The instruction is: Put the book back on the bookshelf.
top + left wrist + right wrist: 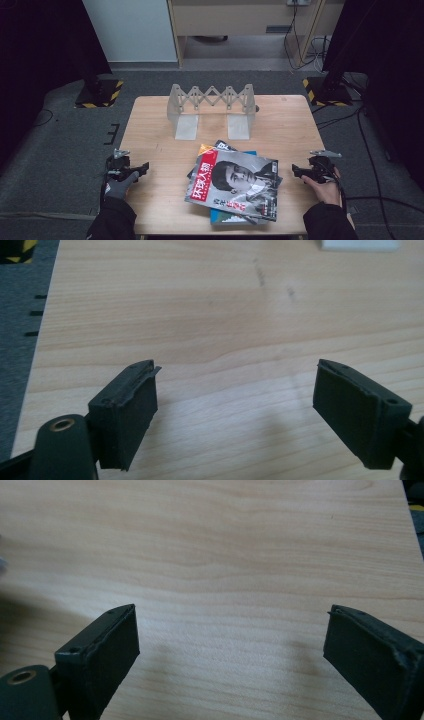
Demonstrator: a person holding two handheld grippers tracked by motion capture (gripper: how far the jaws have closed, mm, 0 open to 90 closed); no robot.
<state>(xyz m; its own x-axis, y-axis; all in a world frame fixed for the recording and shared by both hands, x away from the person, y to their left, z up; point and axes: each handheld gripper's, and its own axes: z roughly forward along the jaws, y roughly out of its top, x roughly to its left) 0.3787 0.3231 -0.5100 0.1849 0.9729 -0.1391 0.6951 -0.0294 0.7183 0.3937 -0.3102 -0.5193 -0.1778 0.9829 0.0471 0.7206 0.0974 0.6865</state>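
Left tongs (145, 165) at lower left, jaws spread, nothing between. Right tongs (296, 171) at lower right, also spread and empty. Between them, low centre of the counter (155, 135): stack of magazines (235, 185), well apart from both. Farther up: grey folding rack (212, 107).

The table (150, 195) is light wood with fine lines in it, smooth and not shiny. On the table lies a stack of magazines (235, 185), made of shiny paper. Behind the magazines stands a pale rack (211, 107) that looks like dull plastic. The gripper pads (127, 417) look like black, matt rubber.
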